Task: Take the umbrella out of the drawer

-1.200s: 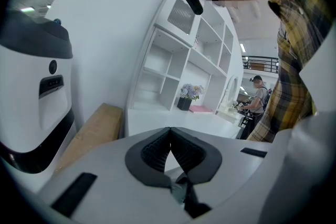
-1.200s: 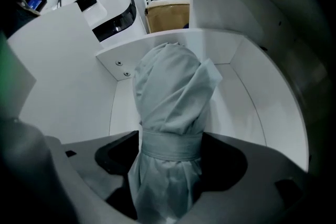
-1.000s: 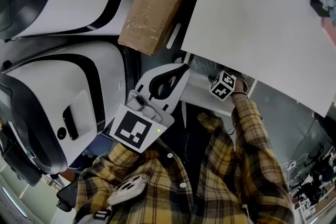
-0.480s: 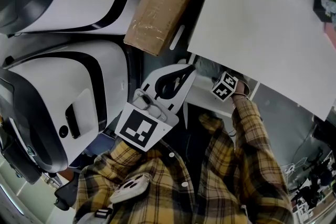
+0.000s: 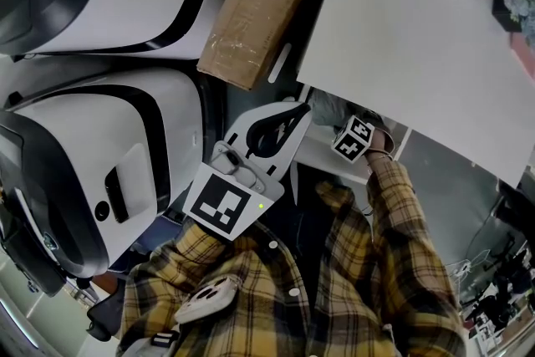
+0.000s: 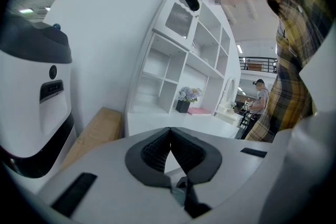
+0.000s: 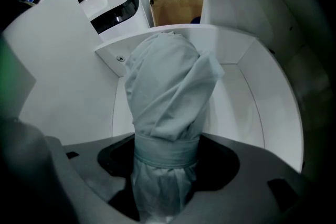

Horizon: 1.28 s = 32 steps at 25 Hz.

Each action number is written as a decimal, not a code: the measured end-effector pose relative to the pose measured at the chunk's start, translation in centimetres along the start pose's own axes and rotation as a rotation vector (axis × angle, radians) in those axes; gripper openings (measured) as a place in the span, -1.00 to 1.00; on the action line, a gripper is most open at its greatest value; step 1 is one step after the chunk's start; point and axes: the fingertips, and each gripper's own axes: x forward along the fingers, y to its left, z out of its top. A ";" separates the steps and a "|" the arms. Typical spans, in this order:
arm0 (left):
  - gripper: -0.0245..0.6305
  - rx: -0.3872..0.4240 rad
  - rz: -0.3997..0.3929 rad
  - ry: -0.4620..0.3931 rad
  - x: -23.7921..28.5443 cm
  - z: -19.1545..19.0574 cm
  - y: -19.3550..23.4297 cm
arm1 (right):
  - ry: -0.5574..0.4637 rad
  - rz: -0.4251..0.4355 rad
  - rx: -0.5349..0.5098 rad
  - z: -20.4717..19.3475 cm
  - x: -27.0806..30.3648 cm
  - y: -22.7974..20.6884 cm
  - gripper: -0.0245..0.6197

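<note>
Sitting in the white drawer (image 7: 252, 97), the umbrella (image 7: 168, 97) is a folded pale grey-blue bundle, cinched by a strap of the same cloth. Its strapped end lies between your right gripper (image 7: 165, 150) jaws. Those jaws have just been closing on it but are not clamped: they stand wide, with dark gaps showing on both sides of the strap.

From the head view, your right gripper reaches down into the drawer just under the desk top (image 5: 418, 46), its cube (image 5: 354, 138) showing black-and-white square markers. Your plaid sleeve (image 5: 393, 205) runs back from it toward your body.

Your left gripper (image 5: 288, 114) is held in front of your chest, just left of the drawer. It carries a large square marker (image 5: 221, 209) on its back. Its jaws are together with nothing between them.

Left of you stand two white machines (image 5: 100, 155) with black trim. A brown cardboard box (image 5: 263, 0) leans between them and the desk. In the left gripper view, a white shelf unit (image 6: 178, 76) stands on the desk top, holding a pot of flowers (image 6: 187, 98). Far right, another person (image 6: 260, 102) stands in a bright hall.
</note>
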 end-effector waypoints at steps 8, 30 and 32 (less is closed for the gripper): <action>-0.86 0.016 -0.011 -0.025 0.2 1.2 -0.6 | -0.033 -0.004 -0.010 0.4 -2.2 -0.2 0.03; -0.86 0.086 -0.051 -0.136 0.6 6.0 -2.6 | -0.208 0.011 -0.113 2.5 -11.3 2.2 0.03; -0.86 0.089 -0.053 -0.143 0.6 6.3 -2.8 | -0.225 0.003 -0.123 2.9 -12.2 2.2 0.03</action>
